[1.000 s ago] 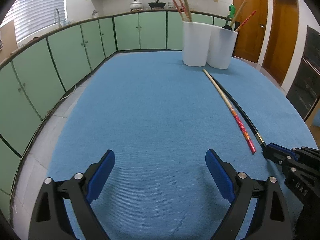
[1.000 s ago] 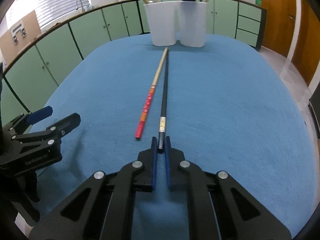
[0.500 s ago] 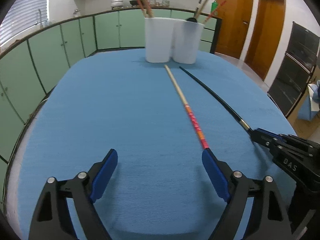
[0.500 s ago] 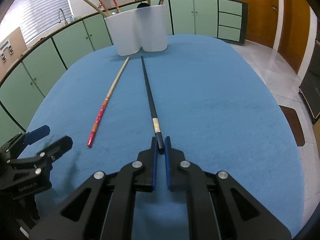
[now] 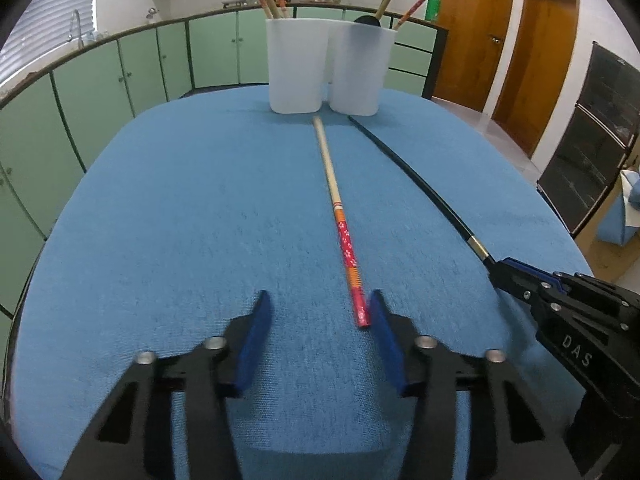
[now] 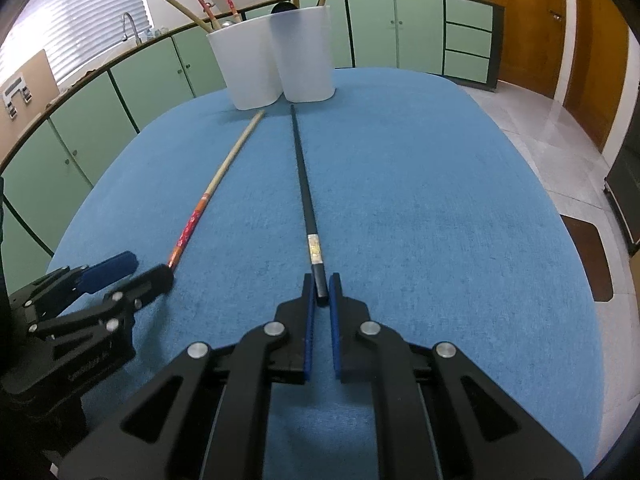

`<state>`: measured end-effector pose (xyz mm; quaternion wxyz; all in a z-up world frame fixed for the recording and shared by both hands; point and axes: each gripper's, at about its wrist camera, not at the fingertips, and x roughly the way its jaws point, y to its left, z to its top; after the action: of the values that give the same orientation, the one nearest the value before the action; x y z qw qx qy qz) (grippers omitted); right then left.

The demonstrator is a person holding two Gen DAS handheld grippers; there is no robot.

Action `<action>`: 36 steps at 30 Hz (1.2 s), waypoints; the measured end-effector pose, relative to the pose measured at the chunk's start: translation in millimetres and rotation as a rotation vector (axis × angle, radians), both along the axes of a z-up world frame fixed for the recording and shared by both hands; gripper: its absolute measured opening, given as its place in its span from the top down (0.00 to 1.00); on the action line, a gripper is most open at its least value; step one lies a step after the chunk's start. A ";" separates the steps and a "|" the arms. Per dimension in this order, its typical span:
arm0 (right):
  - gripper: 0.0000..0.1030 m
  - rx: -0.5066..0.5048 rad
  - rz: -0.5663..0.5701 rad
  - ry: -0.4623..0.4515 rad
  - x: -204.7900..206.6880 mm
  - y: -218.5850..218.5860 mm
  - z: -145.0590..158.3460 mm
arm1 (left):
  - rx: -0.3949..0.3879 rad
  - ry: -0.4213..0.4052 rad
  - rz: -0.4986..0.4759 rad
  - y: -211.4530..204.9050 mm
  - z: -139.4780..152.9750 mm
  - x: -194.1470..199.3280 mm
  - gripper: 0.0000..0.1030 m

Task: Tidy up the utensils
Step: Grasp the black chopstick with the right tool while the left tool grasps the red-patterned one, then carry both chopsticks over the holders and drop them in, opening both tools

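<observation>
A wooden chopstick with a red patterned end (image 5: 340,220) lies on the blue table, its red tip between the pads of my left gripper (image 5: 318,312), beside the right pad; the jaws stand open. It also shows in the right wrist view (image 6: 208,196). My right gripper (image 6: 321,292) is shut on the near end of a black chopstick (image 6: 304,188), which lies on the cloth and points at the cups. The black chopstick (image 5: 416,184) and right gripper (image 5: 520,276) show in the left wrist view. Two white cups (image 5: 296,64) (image 5: 358,68) hold several utensils.
The blue cloth-covered table (image 5: 180,220) has rounded edges. Green cabinets (image 5: 100,88) run along the left and back. Wooden doors (image 5: 548,52) and a dark oven (image 5: 596,152) stand at the right. The cups stand at the table's far end (image 6: 276,64).
My left gripper has moved right to the red-ended chopstick and its jaws have narrowed around the tip. My right gripper stays shut on the black chopstick and has swung its view slightly.
</observation>
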<state>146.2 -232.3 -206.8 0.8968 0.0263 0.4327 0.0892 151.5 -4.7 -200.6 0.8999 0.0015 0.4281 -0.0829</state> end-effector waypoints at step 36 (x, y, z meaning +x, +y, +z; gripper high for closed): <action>0.94 0.002 0.066 -0.148 -12.2 1.2 65.9 | 0.006 -0.157 -0.028 10.7 71.9 -24.2 0.94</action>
<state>134.1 -231.0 -140.9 0.9228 0.0065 0.3659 0.1207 127.3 6.0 -128.7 0.9295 0.0167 0.3562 -0.0938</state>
